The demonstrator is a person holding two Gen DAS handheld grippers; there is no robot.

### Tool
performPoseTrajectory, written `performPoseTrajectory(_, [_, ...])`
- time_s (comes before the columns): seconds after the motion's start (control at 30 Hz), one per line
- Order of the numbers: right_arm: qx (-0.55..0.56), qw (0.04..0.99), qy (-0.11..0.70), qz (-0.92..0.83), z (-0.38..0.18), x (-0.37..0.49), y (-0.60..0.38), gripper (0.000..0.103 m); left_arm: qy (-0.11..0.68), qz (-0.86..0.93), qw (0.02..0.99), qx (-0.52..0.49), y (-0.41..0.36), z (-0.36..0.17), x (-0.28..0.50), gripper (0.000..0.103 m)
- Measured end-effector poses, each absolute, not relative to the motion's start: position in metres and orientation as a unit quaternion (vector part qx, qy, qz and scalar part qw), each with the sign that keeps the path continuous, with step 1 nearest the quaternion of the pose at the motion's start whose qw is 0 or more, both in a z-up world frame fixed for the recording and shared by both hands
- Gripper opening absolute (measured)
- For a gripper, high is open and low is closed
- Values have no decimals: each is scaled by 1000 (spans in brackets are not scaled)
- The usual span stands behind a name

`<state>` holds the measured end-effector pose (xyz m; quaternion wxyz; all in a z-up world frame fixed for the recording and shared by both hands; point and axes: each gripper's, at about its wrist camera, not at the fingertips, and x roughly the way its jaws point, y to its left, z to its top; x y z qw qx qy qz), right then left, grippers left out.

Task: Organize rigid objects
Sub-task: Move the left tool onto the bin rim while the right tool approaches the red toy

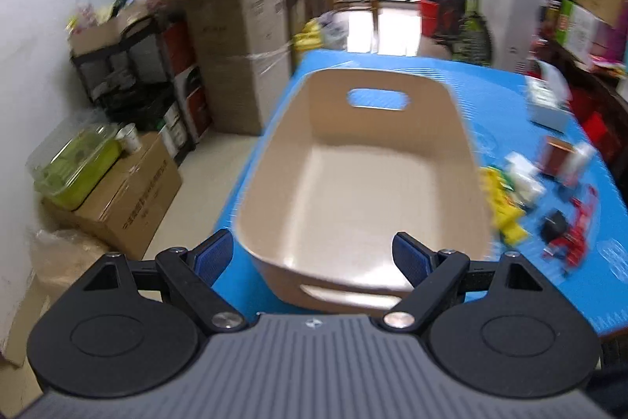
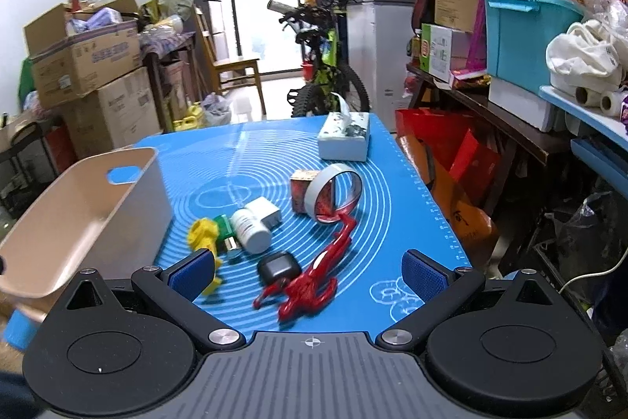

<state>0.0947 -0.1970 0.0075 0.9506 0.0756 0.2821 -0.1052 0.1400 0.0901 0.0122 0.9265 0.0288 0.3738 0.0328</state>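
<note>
A beige plastic bin (image 1: 463, 160) with handle slots stands empty on the blue mat (image 1: 494, 105); it also shows at the left of the right wrist view (image 2: 129, 199). My left gripper (image 1: 314, 256) is open and empty just before the bin's near rim. My right gripper (image 2: 308, 275) is open and empty over a red toy figure (image 2: 310, 285) and a small black case (image 2: 278, 268). Beyond lie a white pill bottle (image 2: 251, 230), a white charger (image 2: 267, 211), a yellow toy (image 2: 202, 234), a green piece (image 2: 224, 226), a tape roll (image 2: 337, 191) and a small red box (image 2: 302, 189).
A tissue box (image 2: 345, 136) stands at the mat's far right. Cardboard boxes (image 1: 235, 57) and a black rack (image 1: 133, 81) line the left wall. A bicycle (image 2: 325, 73) stands behind the table. A cluttered shelf (image 2: 530, 73) runs along the right.
</note>
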Motion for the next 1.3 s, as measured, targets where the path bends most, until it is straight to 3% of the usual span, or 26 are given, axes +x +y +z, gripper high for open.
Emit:
performPoseTrajectory(0.37, [74,929,326,-161,-49,161,-216,101,438,141,888,-17,141,-12,231,88])
performPoseTrajectory(0.7, [41,922,355,-148,-75,204,-223,101,486,124,865,-4,147,-33,252,82])
performPoseTrajectory(0.8, [45,919,361,-151,-81,216,-224,99,485,106,868,-3,146,-31,251,73])
performPoseTrajectory(1.0, [70,907,373,-183,-87,234,-231,85,485,83,870,-7,144,-34,249,56])
performPoseTrajectory(1.17, [91,893,398,-190,-96,250,-238,68,488,67,870,5,131,-32,248,29])
performPoseTrajectory(1.3, [98,885,419,-176,-101,256,-239,57,499,74,864,5,129,-35,248,26])
